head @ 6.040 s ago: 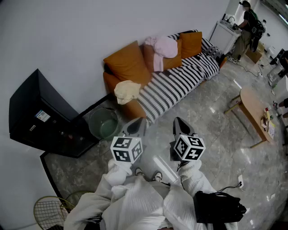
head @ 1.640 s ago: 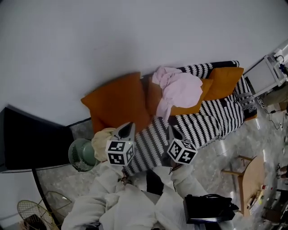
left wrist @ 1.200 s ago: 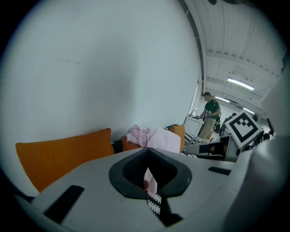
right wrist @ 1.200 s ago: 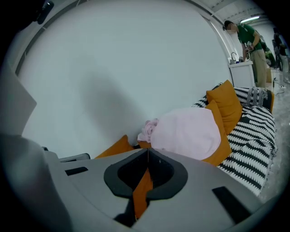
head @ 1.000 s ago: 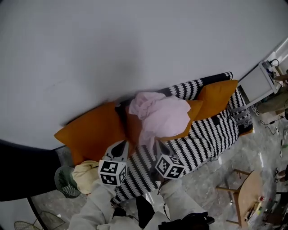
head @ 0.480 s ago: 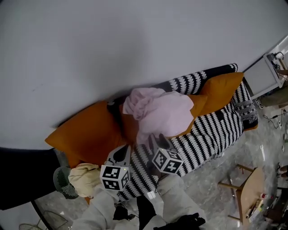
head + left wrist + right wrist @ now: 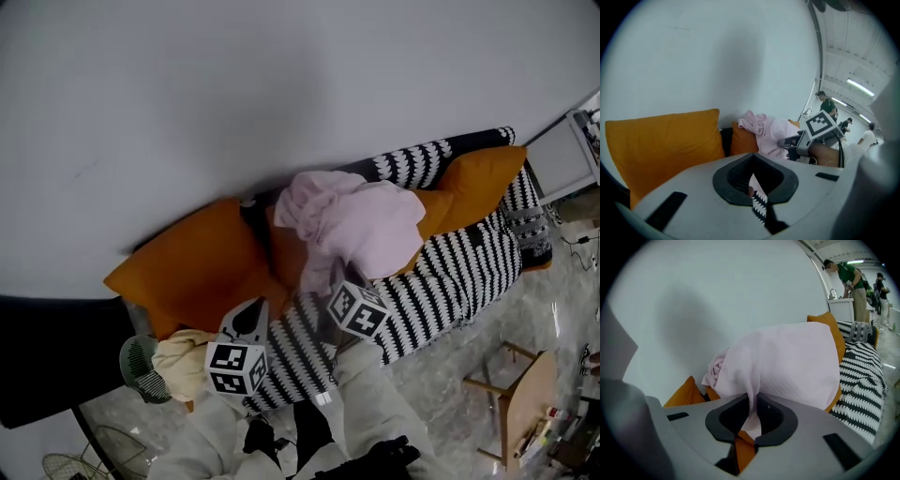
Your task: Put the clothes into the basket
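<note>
A pink garment (image 7: 361, 225) lies heaped over the orange back cushions of a black-and-white striped sofa (image 7: 450, 272). My right gripper (image 7: 323, 289) is at its hanging lower end. In the right gripper view the jaws have just been closing and that fold (image 7: 752, 380) is pinched between them. A cream garment (image 7: 183, 361) sits on the sofa's left end. Beside it on the floor stands the green basket (image 7: 136, 361). My left gripper (image 7: 251, 317) hovers over the seat, shut and holding nothing. In the left gripper view it (image 7: 752, 157) points at the cushions, with the right gripper (image 7: 787, 143) off to the right.
A large orange cushion (image 7: 187, 277) leans at the left of the sofa and another (image 7: 483, 173) at the right. A black cabinet (image 7: 37, 366) stands left of the basket. A wooden table (image 7: 525, 384) is at the lower right. White wall runs behind the sofa.
I have come up to the sofa. My right gripper moved up to the pink garment's hanging end and closed on it. The left gripper sank a little over the seat.
</note>
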